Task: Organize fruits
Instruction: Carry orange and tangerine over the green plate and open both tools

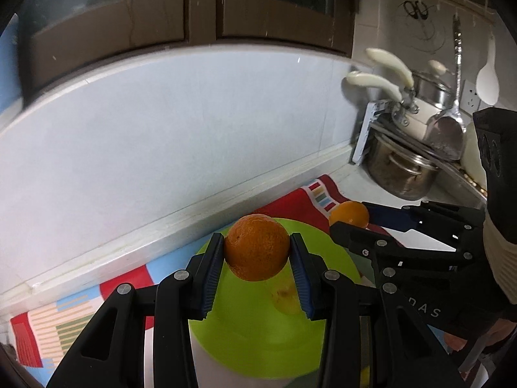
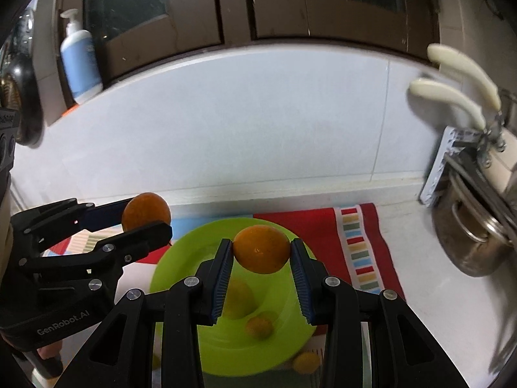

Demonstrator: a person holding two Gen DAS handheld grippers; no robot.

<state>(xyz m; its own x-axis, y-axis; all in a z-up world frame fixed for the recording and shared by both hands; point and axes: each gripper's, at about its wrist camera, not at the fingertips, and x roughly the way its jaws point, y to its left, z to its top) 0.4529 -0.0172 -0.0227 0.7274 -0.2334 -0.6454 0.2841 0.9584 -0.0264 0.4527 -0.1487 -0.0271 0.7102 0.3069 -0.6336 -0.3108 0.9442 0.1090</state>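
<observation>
My left gripper (image 1: 257, 247) is shut on an orange (image 1: 257, 247), held above a lime green plate (image 1: 245, 333). My right gripper (image 2: 261, 249) is shut on a second orange (image 2: 261, 249) above the same plate (image 2: 284, 333). Each gripper shows in the other's view: the right one (image 1: 350, 218) with its orange (image 1: 349, 214) at the right, the left one (image 2: 147, 215) with its orange (image 2: 146, 210) at the left. On the plate lie a yellow fruit (image 2: 237, 297) and a small orange fruit (image 2: 259, 326). Another small yellow fruit (image 2: 306, 362) lies beside the plate's near rim.
A striped, colourful mat (image 2: 362, 252) lies under the plate on the white counter. Steel pots (image 1: 400, 168) and a rack with white-handled utensils (image 1: 387, 84) stand at the right. A tiled wall (image 1: 161, 129) runs behind. A soap pump bottle (image 2: 79, 58) stands on the ledge.
</observation>
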